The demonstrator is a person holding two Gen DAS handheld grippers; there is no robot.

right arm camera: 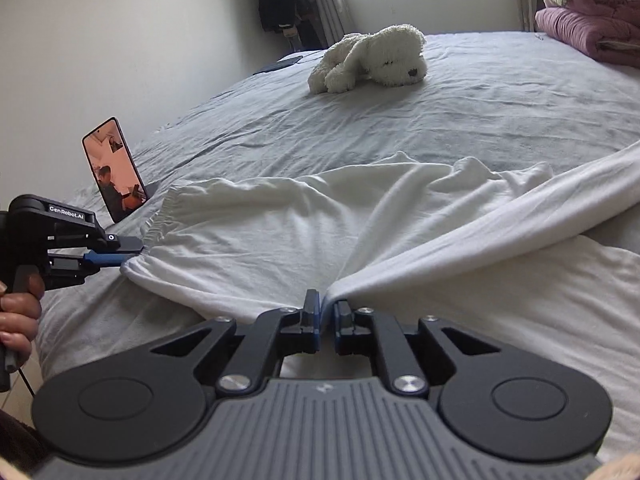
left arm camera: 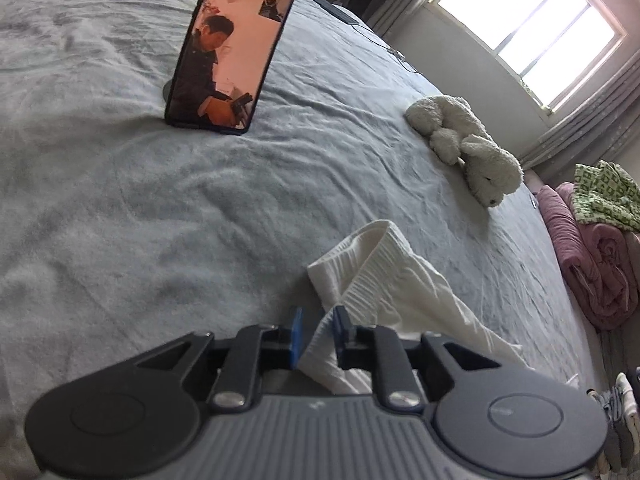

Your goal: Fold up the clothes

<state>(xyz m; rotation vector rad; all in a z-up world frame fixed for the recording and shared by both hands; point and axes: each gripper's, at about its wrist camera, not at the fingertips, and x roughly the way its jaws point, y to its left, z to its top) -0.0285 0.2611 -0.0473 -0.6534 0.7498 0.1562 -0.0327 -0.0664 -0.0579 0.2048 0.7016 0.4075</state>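
Observation:
A white garment (right arm camera: 304, 224) with an elastic waistband lies spread on the grey bed (right arm camera: 480, 120). My right gripper (right arm camera: 327, 312) is shut on a gathered fold of its near edge, and a taut ridge of cloth runs from there up to the right. My left gripper (right arm camera: 128, 254) is seen from the side at the left, shut on the waistband corner. In the left wrist view the same left gripper (left arm camera: 318, 334) pinches white ribbed cloth (left arm camera: 380, 280) between its blue pads, and the cloth bunches ahead of it.
A phone (left arm camera: 230, 48) stands propped upright on the bed. A white plush dog (right arm camera: 372, 58) lies farther back. Pink quilts and a green patterned blanket (left arm camera: 592, 232) are piled at the bed's right side. A hand (right arm camera: 18, 320) holds the left gripper's handle.

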